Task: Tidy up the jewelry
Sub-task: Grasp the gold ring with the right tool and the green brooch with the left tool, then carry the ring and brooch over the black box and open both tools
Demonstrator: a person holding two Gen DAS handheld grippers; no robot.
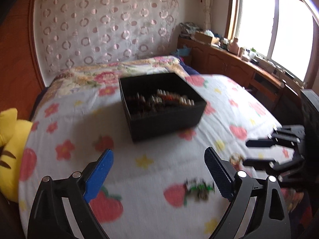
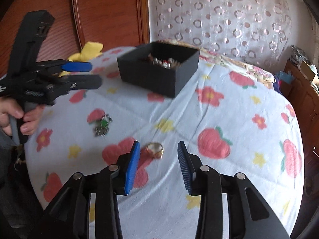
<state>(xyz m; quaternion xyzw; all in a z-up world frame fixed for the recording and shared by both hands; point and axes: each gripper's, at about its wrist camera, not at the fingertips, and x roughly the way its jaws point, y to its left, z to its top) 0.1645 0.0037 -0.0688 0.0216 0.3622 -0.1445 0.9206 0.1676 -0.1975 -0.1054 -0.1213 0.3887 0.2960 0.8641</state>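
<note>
Two tools hover over a bed (image 2: 229, 107) spread with a white sheet printed in strawberries and flowers. On the left tool (image 1: 159, 176) the blue pads stand wide apart with nothing between them; the right tool (image 2: 158, 167) is likewise spread, empty, its pads flanking — but not touching — a gold ring (image 2: 155, 149) that lies on the sheet just ahead of them. A green-stoned piece of jewelry (image 2: 102, 126), blurred, lies on the sheet to the left of the ring, near the left tool's right pad in the left wrist view. Farther up the bed sits an open black box (image 1: 161, 107) holding a jumble of beaded pieces. At the bed's left edge rests a yellow plush toy (image 1: 9, 151) — against a wooden headboard.
</note>
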